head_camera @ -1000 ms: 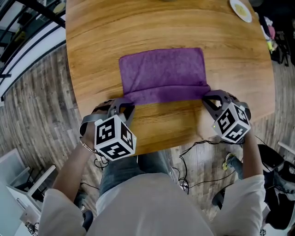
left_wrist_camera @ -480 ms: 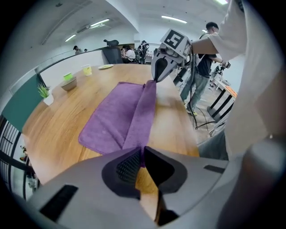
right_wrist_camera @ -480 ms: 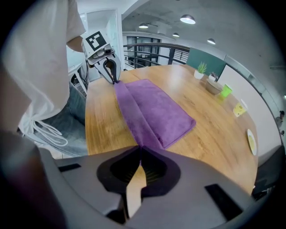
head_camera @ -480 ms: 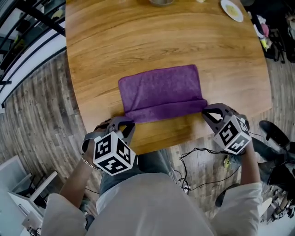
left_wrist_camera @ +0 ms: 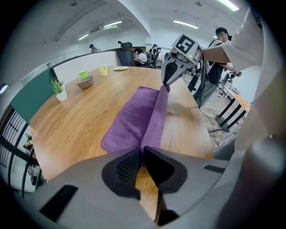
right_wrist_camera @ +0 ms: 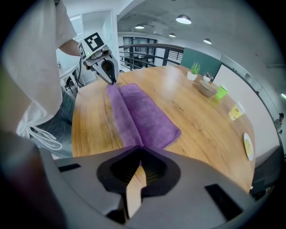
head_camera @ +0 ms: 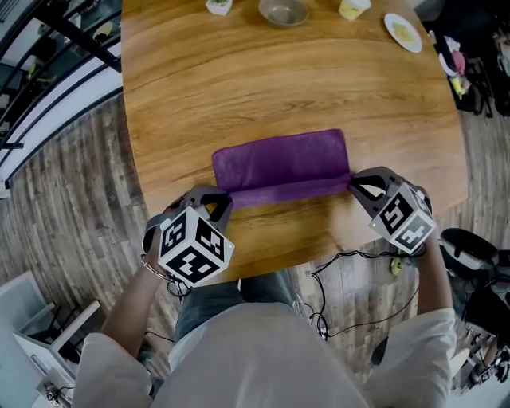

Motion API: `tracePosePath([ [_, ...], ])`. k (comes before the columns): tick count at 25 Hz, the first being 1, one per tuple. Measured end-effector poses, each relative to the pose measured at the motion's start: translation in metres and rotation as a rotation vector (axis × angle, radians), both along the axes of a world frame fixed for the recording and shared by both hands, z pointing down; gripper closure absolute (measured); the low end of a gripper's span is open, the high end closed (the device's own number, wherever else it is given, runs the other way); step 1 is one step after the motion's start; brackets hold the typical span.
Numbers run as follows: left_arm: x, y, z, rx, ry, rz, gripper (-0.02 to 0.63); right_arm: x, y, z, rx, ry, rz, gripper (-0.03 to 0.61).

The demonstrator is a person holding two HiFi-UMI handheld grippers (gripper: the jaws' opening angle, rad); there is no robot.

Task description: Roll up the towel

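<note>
A purple towel (head_camera: 280, 163) lies across the round wooden table (head_camera: 239, 80), its near edge lifted off the wood into a raised fold. My left gripper (head_camera: 221, 201) is shut on the towel's near left corner, and the purple cloth (left_wrist_camera: 147, 120) runs straight out from between its jaws. My right gripper (head_camera: 355, 185) is shut on the near right corner, with the towel (right_wrist_camera: 140, 114) stretching away from it. Each gripper view shows the other gripper (left_wrist_camera: 167, 82) (right_wrist_camera: 109, 74) pinching the far end of the same fold.
At the table's far edge stand a small potted plant (head_camera: 218, 5), a bowl (head_camera: 283, 11), a cup (head_camera: 354, 7) and a plate (head_camera: 401, 32). Cables (head_camera: 351, 267) hang near my legs. The table's near edge (head_camera: 303, 263) runs just under both grippers.
Both grippers have carried the towel's near edge up and away from me, so the visible flat part of the towel has become a narrower strip.
</note>
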State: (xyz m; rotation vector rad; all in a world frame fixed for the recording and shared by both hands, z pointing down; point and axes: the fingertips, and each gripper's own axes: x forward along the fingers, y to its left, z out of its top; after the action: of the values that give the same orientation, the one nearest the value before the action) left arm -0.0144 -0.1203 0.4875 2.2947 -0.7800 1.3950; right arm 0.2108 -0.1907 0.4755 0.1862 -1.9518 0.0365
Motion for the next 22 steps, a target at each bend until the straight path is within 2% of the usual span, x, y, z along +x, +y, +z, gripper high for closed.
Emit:
tracePosePath([
  [12, -0.013, -0.021, 0.017, -0.004, -0.008, -0.091, 0.578, -0.010, -0.024, 0.029, 0.023, 0.047, 0.030, 0.565],
  [17, -0.016, -0.025, 0.017, 0.011, -0.005, -0.115, 0.568, -0.011, -0.028, 0.028, 0.043, 0.041, 0.047, 0.560],
  [22, -0.021, -0.027, 0.008, 0.033, 0.009, -0.137, 0.552, -0.013, -0.031, 0.016, 0.064, 0.006, 0.070, 0.529],
])
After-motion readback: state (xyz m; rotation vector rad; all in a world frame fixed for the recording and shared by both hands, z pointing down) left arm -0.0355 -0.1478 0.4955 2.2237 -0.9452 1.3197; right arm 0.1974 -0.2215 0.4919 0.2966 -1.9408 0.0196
